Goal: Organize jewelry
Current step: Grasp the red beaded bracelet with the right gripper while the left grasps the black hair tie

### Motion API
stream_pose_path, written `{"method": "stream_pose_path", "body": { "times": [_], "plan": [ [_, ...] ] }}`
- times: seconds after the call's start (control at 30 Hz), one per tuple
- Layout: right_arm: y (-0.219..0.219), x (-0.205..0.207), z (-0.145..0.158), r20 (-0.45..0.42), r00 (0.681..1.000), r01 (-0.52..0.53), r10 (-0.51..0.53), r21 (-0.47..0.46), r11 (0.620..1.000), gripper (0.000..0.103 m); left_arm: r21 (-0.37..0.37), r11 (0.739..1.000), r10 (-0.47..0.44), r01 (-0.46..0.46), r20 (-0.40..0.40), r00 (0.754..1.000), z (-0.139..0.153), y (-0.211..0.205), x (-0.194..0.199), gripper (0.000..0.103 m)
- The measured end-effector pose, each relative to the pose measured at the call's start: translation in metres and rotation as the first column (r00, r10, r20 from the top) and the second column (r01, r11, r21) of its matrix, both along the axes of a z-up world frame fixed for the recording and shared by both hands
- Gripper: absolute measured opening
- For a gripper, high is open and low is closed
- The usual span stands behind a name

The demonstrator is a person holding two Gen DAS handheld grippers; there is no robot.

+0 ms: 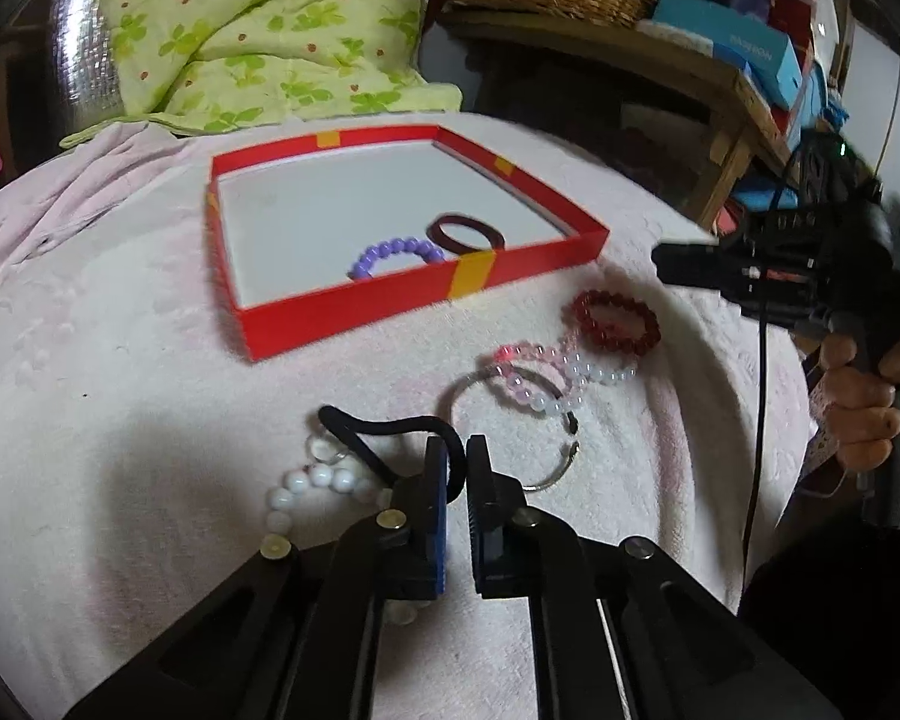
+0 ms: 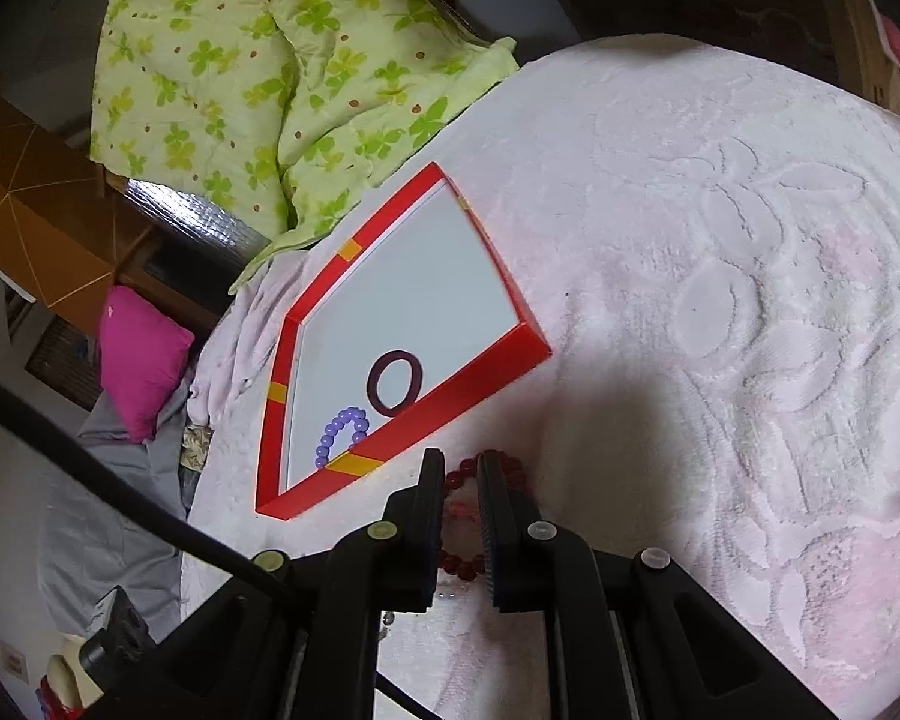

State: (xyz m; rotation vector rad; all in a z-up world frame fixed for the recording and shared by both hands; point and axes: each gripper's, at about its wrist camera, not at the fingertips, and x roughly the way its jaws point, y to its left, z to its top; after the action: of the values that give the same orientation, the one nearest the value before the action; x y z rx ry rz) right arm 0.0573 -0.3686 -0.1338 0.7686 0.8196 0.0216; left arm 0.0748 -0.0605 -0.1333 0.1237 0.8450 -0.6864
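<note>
Left gripper (image 1: 457,456): jaws narrowly parted, a black elastic hair tie (image 1: 384,429) is pinched between the fingertips; its loop trails off to the gripper's left over the pale pink embossed towel (image 1: 150,396). A white round-bead bracelet (image 1: 312,489) is seen just left of and partly under the left finger. A thin silver wire hoop (image 1: 555,468) is seen just ahead-right of the tips, overlapped by a pink-and-white translucent bead bracelet (image 1: 561,372). A dark red bead bracelet (image 1: 615,324) lies further ahead-right, touching that one.

A shallow red cardboard box lid with yellow stripes (image 1: 354,312) is placed ahead of the left gripper, slightly left. Inside, near its front wall: a purple bead bracelet (image 1: 396,255) and a dark maroon bangle (image 1: 465,231), just beside each other.

Right gripper (image 2: 457,468): jaws slightly apart, nothing clamped. It is held low over the dark red bead bracelet (image 2: 459,564), beads visible between and beside the fingers; contact cannot be told. The box lid (image 2: 450,396) sits ahead-left of it.
</note>
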Motion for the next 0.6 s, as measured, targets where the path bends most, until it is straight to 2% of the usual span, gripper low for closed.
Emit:
{"method": "stream_pose_path", "body": {
  "times": [0.2, 0.23, 0.27, 0.3, 0.4, 0.43, 0.47, 0.53, 0.6],
  "plan": [
    [-0.006, 0.001, -0.005, -0.031, 0.999, 0.010, -0.010, 0.014, 1.000, 0.022, -0.076, 0.997, 0.018, -0.015, 0.033, 0.999, 0.017, 0.015, 0.000, 0.006],
    [-0.003, 0.003, -0.006, -0.043, 0.999, 0.008, -0.008, -0.004, 1.000, 0.030, -0.082, 0.996, 0.019, -0.016, 0.037, 0.999, 0.019, 0.016, 0.000, 0.006],
    [-0.001, 0.006, -0.007, -0.059, 0.998, 0.001, -0.002, -0.022, 1.000, 0.043, -0.088, 0.996, 0.020, -0.016, 0.039, 0.999, 0.021, 0.017, 0.000, 0.006],
    [0.002, 0.007, -0.008, -0.067, 0.998, -0.005, 0.003, -0.039, 0.999, 0.049, -0.091, 0.996, 0.020, -0.016, 0.041, 0.999, 0.021, 0.018, 0.000, 0.006],
    [0.011, 0.014, -0.014, -0.111, 0.994, -0.033, 0.019, -0.127, 0.991, 0.051, -0.093, 0.995, 0.027, -0.023, 0.042, 0.999, 0.023, 0.021, 0.001, 0.006],
    [0.015, 0.017, -0.018, -0.138, 0.990, -0.050, 0.029, -0.156, 0.987, 0.046, -0.093, 0.995, 0.030, -0.026, 0.042, 0.999, 0.023, 0.022, 0.002, 0.006],
    [0.019, 0.020, -0.022, -0.162, 0.986, -0.064, 0.033, -0.191, 0.979, 0.028, -0.091, 0.995, 0.035, -0.031, 0.043, 0.998, 0.023, 0.024, 0.002, 0.006],
    [0.027, 0.021, -0.022, -0.179, 0.983, -0.080, 0.028, -0.293, 0.953, 0.014, -0.091, 0.995, 0.049, -0.045, 0.039, 0.998, 0.022, 0.029, 0.005, 0.006],
    [0.029, 0.019, -0.019, -0.173, 0.985, -0.081, 0.024, -0.331, 0.940, 0.010, -0.092, 0.994, 0.060, -0.056, 0.033, 0.998, 0.022, 0.035, 0.008, 0.006]
  ]
}}
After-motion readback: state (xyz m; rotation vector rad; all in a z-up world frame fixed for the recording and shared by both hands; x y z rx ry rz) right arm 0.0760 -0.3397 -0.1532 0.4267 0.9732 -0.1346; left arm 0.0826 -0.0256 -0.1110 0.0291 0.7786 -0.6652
